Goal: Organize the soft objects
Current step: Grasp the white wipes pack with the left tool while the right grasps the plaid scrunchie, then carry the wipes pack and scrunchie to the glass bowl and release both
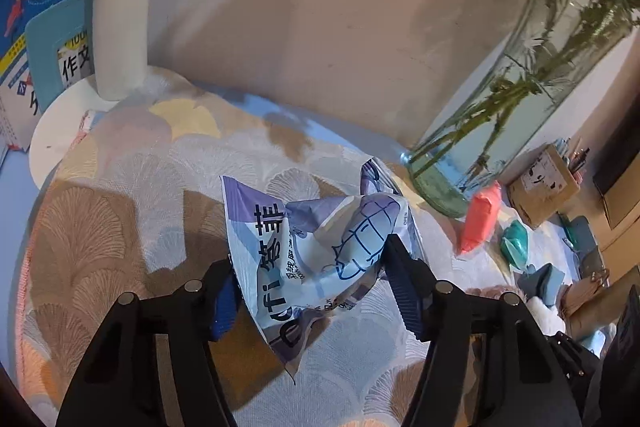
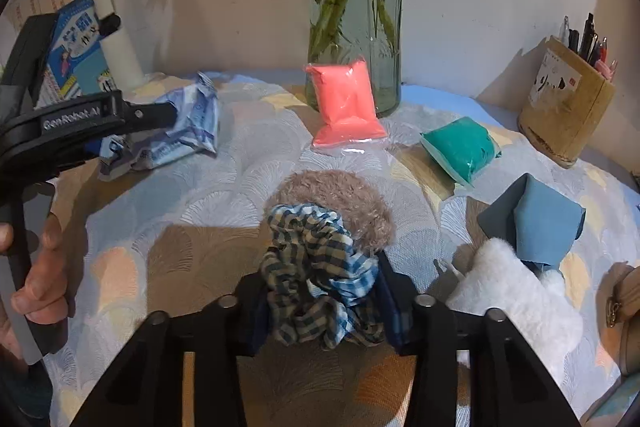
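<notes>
On the patterned worktop: both tools pinching soft things.

Left tool clamps a crumpled blue-and-white packet between its fingers, near the glass vase. Right tool grips a checked scrunchie, just in front of a tan fuzzy item, with the pink packet farther back.

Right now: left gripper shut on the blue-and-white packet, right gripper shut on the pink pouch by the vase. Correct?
Not quite. The right gripper is shut on the checked scrunchie, not the pink pouch, which leans untouched against the glass vase in the right wrist view. The left gripper is indeed shut on the blue-and-white packet.
</notes>
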Available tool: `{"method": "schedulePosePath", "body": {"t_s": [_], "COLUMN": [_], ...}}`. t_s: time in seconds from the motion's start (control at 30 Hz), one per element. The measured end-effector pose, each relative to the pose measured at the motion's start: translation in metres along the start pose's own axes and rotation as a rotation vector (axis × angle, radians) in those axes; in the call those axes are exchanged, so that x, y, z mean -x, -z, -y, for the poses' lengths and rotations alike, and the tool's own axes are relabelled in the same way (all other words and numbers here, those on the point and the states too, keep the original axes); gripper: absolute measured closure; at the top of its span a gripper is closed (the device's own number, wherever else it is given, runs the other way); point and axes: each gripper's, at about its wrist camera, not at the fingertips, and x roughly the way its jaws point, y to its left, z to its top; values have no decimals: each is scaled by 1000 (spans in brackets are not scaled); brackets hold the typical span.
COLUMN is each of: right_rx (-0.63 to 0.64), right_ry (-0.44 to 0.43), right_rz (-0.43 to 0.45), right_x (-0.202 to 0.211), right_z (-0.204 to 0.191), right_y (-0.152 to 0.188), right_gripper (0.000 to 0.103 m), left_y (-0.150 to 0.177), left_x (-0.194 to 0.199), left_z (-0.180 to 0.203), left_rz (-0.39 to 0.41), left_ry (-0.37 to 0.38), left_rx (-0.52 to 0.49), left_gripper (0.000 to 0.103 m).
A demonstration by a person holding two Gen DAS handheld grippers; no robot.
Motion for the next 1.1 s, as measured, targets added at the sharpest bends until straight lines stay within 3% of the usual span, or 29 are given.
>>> {"method": "schedulePosePath", "body": {"t_s": [0.17, 0.33, 0.73, 1.1], "right_rx": [-34, -95, -233, -405], "right_ry": [-22, -44, -55, -12], "right_rz": [62, 66, 87, 192], "right_x": [16, 33, 91, 184], "right_z": [7, 20, 53, 117], "right_y": [4, 18, 69, 103], "right_gripper": [65, 65, 65, 65], "left_y": [7, 19, 86, 116], "left_x": [16, 39, 87, 129], "left_z": [10, 38, 106, 208], "left_rz": [12, 25, -12, 11], "left_ry": [20, 25, 143, 269], "left_rx": [-20, -111, -230, -378], "left_gripper": [41, 41, 41, 41]}}
